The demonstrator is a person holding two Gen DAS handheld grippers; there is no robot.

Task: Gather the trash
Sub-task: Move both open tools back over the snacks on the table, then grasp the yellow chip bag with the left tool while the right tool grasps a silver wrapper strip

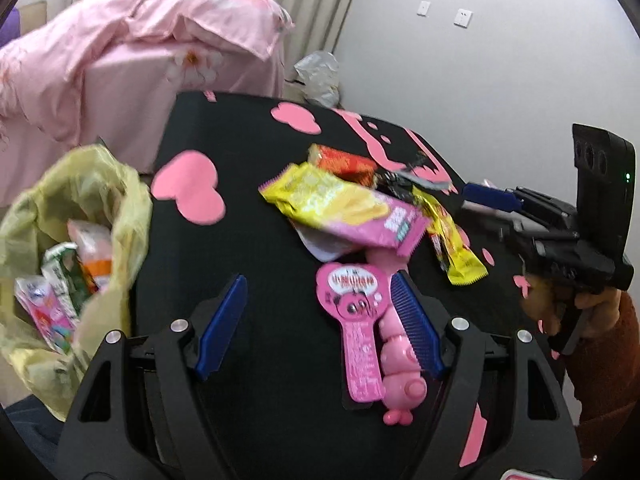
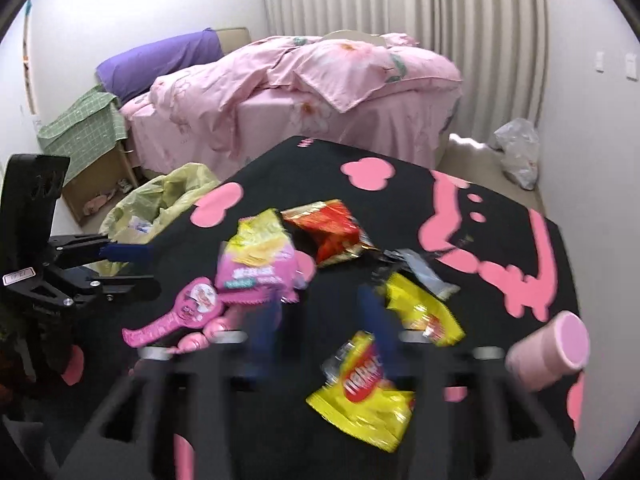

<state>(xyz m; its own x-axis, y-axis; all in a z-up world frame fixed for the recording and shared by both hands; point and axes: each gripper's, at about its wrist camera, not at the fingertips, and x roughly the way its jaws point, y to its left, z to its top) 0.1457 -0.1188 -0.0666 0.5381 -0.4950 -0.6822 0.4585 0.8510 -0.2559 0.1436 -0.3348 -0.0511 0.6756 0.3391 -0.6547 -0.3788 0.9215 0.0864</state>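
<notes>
Snack wrappers lie on a black table with pink shapes: a pink-and-yellow wrapper, a red wrapper, a yellow wrapper, and a pink toy package. My left gripper is open just above the table, its right finger beside the pink toy package. A yellow-green trash bag with wrappers inside hangs at the table's left edge. My right gripper is open and blurred, over a yellow chip bag. The pink-and-yellow wrapper and red wrapper lie beyond.
A pink cup lies on its side at the table's right edge. A bed with pink bedding stands behind the table. A cardboard box and a white plastic bag are on the floor.
</notes>
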